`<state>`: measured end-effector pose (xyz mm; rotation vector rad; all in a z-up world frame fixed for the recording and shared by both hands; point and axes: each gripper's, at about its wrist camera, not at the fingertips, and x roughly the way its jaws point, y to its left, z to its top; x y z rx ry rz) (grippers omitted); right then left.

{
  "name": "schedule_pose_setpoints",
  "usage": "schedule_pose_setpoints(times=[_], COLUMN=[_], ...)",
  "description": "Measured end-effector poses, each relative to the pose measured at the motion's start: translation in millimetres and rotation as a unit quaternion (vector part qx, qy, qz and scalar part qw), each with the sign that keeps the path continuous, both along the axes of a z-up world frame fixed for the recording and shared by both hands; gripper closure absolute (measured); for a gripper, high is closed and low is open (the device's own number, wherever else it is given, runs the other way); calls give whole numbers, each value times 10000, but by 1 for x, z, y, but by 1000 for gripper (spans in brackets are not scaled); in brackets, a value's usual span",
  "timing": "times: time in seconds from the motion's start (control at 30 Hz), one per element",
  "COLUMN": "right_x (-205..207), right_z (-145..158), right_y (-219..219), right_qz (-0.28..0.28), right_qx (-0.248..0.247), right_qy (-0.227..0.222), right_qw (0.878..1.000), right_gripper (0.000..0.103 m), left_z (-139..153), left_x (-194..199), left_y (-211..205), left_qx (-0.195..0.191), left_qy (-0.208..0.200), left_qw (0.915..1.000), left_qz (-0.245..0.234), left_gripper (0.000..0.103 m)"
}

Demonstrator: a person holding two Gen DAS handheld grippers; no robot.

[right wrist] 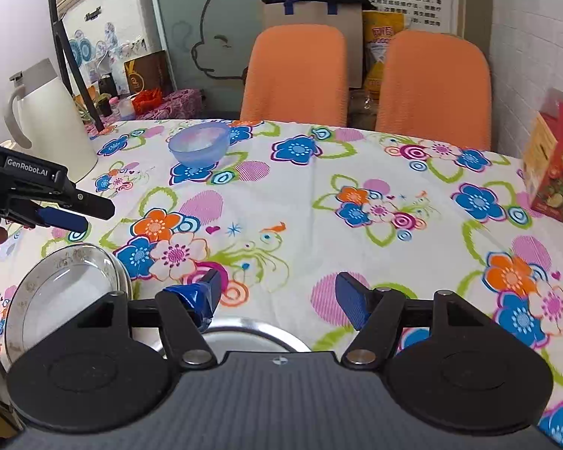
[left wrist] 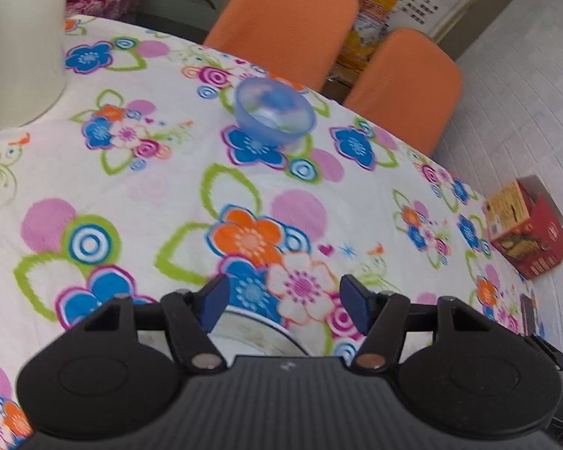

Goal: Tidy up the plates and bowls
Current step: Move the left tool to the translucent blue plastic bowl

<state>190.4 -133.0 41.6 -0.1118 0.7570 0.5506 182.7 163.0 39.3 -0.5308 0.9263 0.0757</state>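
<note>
Jug: a white jug (right wrist: 52,120) with a handle stands at the far left of the tabletop (right wrist: 300,202), upright; in the left wrist view only its white body (left wrist: 22,45) shows at the top left corner.
Left claw: the left claw (left wrist: 283,298) hangs above the flowered cloth with its two blue pads spread wide and nothing between them; in the right wrist view it comes in from the left edge (right wrist: 65,219), above the glass plate.
Glass plate: a clear plate (right wrist: 65,292) with a speckled rim lies flat on the near left part of the tabletop, just beside the steel dish; in the left wrist view its rim (left wrist: 251,328) peeks out under the left claw.
Blue bowl: a small see-through blue bowl (right wrist: 199,144) sits upright near the far edge of the tabletop, well apart from the plate and from both claws; the left wrist view shows it ahead of the left claw (left wrist: 274,110).
Steel dish: a shiny metal rim (right wrist: 251,332) shows just under the right claw, mostly hidden by it.
Right claw: the right claw (right wrist: 281,302) is spread wide and empty; blue tape wraps its left pad.
Chairs: two orange chairs (right wrist: 296,75) stand behind the tabletop.
Box: a red carton (right wrist: 555,165) sits at the right edge.
</note>
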Motion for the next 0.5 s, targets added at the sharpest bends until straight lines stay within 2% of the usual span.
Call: schedule_pose_setpoints(times=[0.2,0.5], right_x=[59,134], right_z=[0,-8], right_y=[62,151], right_qz=[457,959], right_qx=[-49,-79], right_qy=[164,369], right_qw=[9988,9947], right_gripper=[50,49], left_z=[0,-5], left_x=[47,131], left_y=[49,74], left_qx=[172,274], left_qy=[34,25], left_qw=[9994,9990], left_qz=[303,338], left_gripper=[38,38])
